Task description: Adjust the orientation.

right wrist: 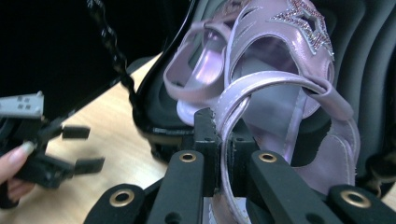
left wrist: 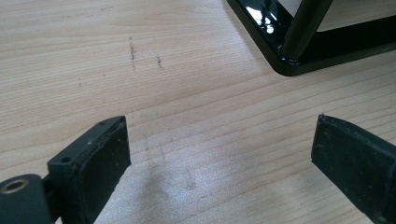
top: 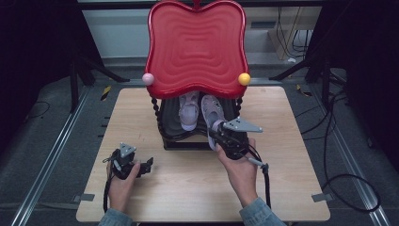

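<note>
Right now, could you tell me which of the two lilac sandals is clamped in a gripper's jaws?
The right-hand lilac strappy sandal, its heel strap pinched by the right gripper; the other lilac sandal lies untouched.

- No text, label, brand, number or sign is showing legibly in any view.
- A star shape in small glittering stones is sitting on the lilac sandal [right wrist: 299,28]; it is carrying no letters.
- The faint dark marks on the wooden surface [left wrist: 140,56] are forming no readable characters.

Right gripper [top: 217,134] fingers clamped together, left gripper [top: 147,165] fingers apart
</note>
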